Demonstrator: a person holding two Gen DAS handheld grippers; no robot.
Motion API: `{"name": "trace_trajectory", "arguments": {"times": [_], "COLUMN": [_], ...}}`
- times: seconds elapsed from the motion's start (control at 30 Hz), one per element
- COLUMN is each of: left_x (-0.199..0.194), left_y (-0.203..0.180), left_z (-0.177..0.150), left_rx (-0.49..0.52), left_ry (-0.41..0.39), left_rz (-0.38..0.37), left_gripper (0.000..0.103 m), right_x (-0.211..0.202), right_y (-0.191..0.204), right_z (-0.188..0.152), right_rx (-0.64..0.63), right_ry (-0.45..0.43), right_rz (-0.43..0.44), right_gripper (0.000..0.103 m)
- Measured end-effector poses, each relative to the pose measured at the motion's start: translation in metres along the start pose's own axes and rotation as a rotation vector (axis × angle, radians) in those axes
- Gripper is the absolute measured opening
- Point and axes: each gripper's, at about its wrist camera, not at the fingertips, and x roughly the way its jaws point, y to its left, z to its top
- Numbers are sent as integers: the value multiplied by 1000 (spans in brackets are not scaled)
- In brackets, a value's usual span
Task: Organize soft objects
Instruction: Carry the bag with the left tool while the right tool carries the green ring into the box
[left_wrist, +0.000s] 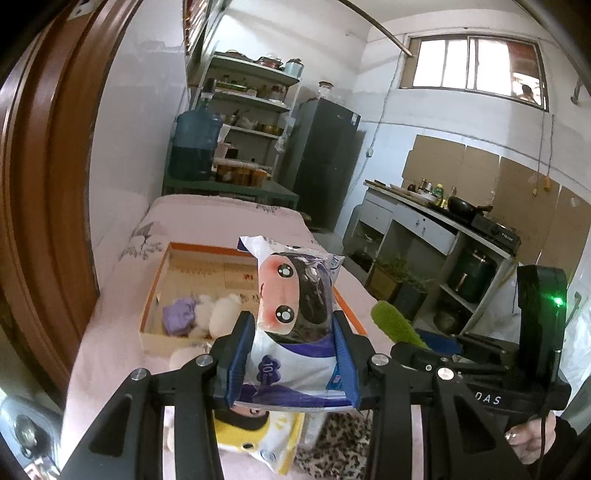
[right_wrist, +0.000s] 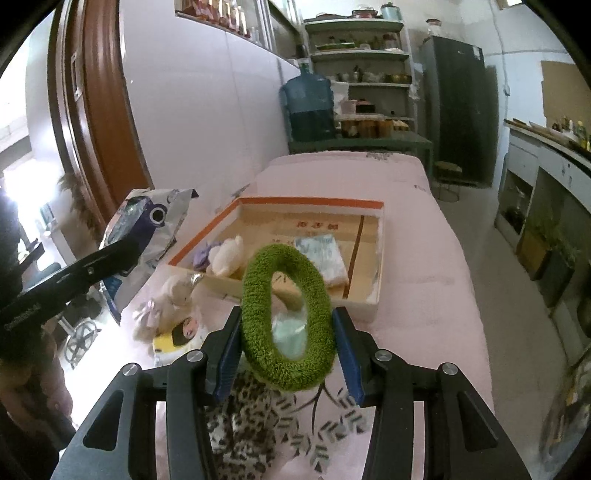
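Nearest, the left gripper (left_wrist: 291, 354) is clamped on a tissue pack (left_wrist: 295, 317) and the right gripper (right_wrist: 288, 347) on a green ring (right_wrist: 288, 317), both held above the bed. A leopard cloth (right_wrist: 240, 417), yellow pack (right_wrist: 177, 336) and plush toy (right_wrist: 166, 302) remain outside; beyond, the box (right_wrist: 310, 202) holds a few (roughly halfway, I'd judge).

- My left gripper (left_wrist: 291, 354) is closed on a tissue pack (left_wrist: 295, 314) with a cartoon face; it hangs above the near edge of the shallow box (right_wrist: 373, 308).
- My right gripper (right_wrist: 288, 354) clamps a green fuzzy ring (right_wrist: 288, 314), upright, just before the box.
- Inside the box lie a purple soft thing (left_wrist: 179, 315), white plush pieces (left_wrist: 218, 314) and a pale folded cloth (right_wrist: 325, 258).
- Near the box outside lie a white plush toy (right_wrist: 166, 302), a yellow tissue pack (right_wrist: 177, 338) and a leopard cloth (right_wrist: 240, 424).
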Motion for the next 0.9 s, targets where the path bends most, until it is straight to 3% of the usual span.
{"name": "trace_trajectory", "arguments": {"times": [0.53,0.9], "left_x": [44,102], "left_y": [29,65], "left_z": [62,97], "left_rx": [-1,-89], "left_ry": [30,119], "left_rz": [6,3], "left_gripper": [43,43], "right_x": [36,96], "right_y": [-11,-35], "right_z": [77,121], "right_rx": [-73,-42], "right_ry": [-48,4], "right_rz": [1,68], "right_gripper": [49,49]}}
